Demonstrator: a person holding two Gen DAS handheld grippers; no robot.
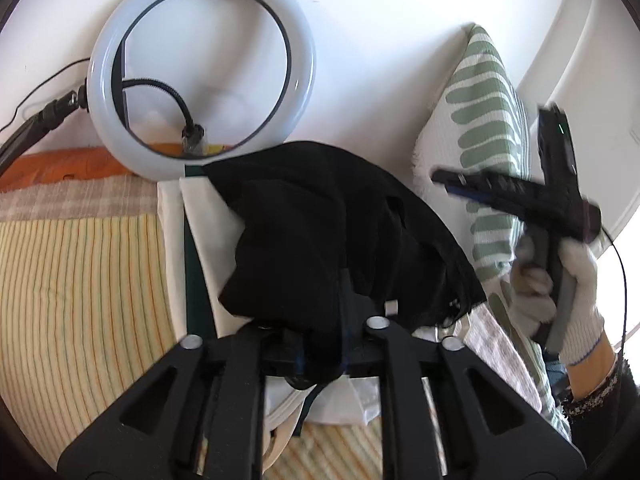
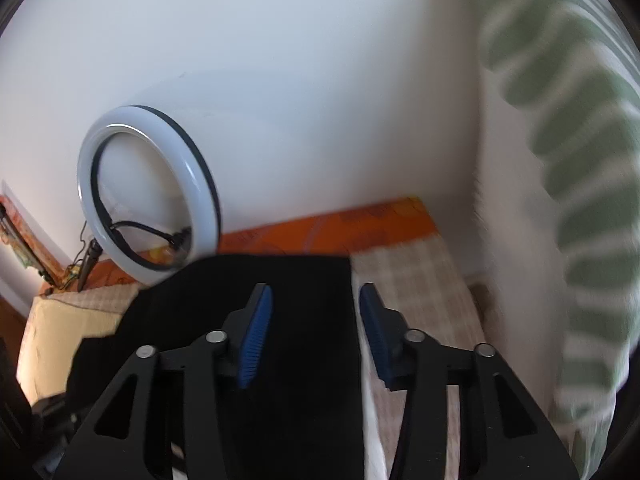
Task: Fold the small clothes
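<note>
Progress: I judge black garment (image 1: 320, 232) bunched, folding unfinished | left gripper (image 1: 320, 356) jaws buried, grip possibly on cloth, cannot tell | right gripper (image 2: 316, 332) released, jaws apart.

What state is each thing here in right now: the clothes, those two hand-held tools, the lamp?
black garment: bunched in a heap, draped over the left tool's fingers.
white garment: lying flat under the black one.
left tool: tips buried in black cloth; a grip cannot be made out.
right tool: open, pads clear of the cloth.
ring light: upright against the wall; whether it is on cannot be told.
green-patterned pillow: propped upright.
</note>
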